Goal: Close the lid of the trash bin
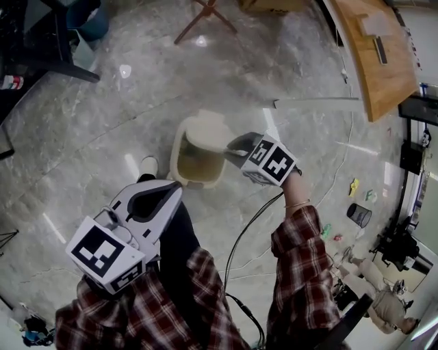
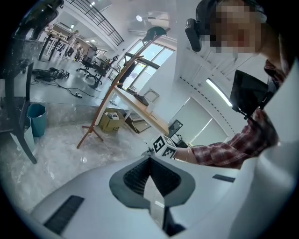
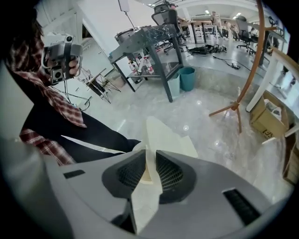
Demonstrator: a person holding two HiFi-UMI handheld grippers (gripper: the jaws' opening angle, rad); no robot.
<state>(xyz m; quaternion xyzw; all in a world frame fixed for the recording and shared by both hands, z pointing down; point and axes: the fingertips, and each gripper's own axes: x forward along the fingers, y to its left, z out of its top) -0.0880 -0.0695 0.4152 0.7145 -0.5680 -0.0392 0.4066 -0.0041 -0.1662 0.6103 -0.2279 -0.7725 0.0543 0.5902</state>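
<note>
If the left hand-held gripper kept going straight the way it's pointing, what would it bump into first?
Most likely the right hand-held gripper: its marker cube sits dead ahead of the left hand-held gripper, though depth is unclear.

A glossy grey marble floor point(image 1: 137, 116) with pale veins covers the room and mirrors round spots of ceiling light. A long light wooden tabletop point(image 1: 380, 61) runs along the upper right of the head view, and the legs of a brown wooden tripod stand point(image 1: 205, 17) rest near it. A dark metal-framed workbench point(image 3: 149, 37) stands beside a teal plastic bucket point(image 3: 188, 77). An open brown cardboard box point(image 3: 270, 116) sits on the floor by the tabletop. Tall windows point(image 2: 142, 53) brighten the white walls, and black office chairs point(image 2: 96, 70) stand far off.
</note>
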